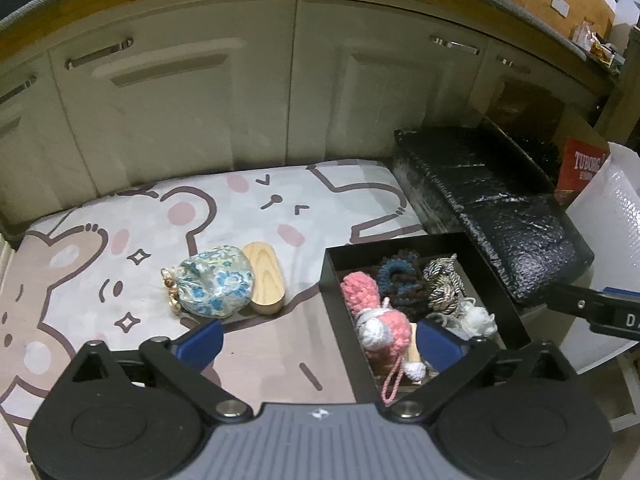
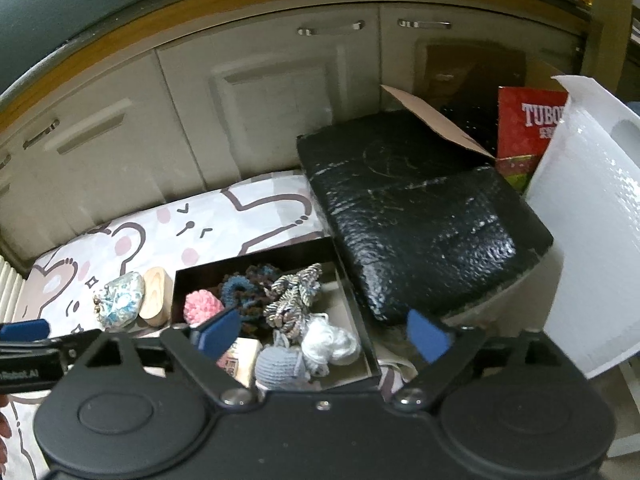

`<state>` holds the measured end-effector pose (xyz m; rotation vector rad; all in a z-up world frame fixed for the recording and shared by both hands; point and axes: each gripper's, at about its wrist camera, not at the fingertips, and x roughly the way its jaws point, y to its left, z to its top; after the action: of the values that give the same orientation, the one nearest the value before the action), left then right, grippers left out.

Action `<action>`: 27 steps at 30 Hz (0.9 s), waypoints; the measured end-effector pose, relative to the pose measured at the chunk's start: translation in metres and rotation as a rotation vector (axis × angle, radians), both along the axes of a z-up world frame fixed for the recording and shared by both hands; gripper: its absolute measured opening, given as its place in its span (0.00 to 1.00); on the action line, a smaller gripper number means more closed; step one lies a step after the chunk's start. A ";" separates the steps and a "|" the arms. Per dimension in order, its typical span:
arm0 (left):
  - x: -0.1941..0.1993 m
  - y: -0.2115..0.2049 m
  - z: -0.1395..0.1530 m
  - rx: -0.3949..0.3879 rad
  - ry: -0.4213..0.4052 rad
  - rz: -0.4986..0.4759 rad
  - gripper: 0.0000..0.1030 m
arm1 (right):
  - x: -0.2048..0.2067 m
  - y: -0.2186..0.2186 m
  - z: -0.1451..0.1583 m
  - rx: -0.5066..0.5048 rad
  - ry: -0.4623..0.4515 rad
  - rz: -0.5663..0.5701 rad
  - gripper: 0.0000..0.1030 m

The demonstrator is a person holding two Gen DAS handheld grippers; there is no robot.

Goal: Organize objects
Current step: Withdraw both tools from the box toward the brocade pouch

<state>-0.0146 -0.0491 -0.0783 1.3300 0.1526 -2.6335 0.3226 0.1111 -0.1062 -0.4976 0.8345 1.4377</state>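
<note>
Both grippers stand with jaws spread wide and nothing clamped between their blue pads. The left gripper (image 1: 320, 346) tilts down over the near left wall of the black box (image 1: 332, 280), one pad over the cartoon-print sheet (image 1: 260, 216), the other above the box's contents. The right gripper (image 2: 324, 334) angles down over the same box's near right corner. Inside the box lie a pink crocheted toy (image 1: 376, 320), a dark blue knitted ring (image 1: 394, 276), a twisted grey cord (image 1: 442, 280) and a white yarn ball (image 1: 476, 318). Left of the box, on the sheet, a floral pouch (image 1: 216, 280) rests against a wooden oval case (image 1: 266, 278). Behind the box sits a black foam block (image 1: 488, 208).
</note>
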 end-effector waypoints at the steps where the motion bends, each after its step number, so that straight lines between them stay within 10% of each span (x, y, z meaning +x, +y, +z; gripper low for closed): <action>1: 0.000 0.000 0.000 -0.005 -0.001 0.001 1.00 | 0.000 -0.001 0.000 -0.002 -0.003 -0.001 0.96; 27: 0.008 -0.024 -0.003 -0.002 -0.002 0.047 1.00 | -0.017 -0.002 -0.006 -0.012 -0.012 0.032 1.00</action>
<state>-0.0064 -0.0733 -0.0809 1.3126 0.1788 -2.5927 0.3054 0.1091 -0.1121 -0.5304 0.8291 1.4584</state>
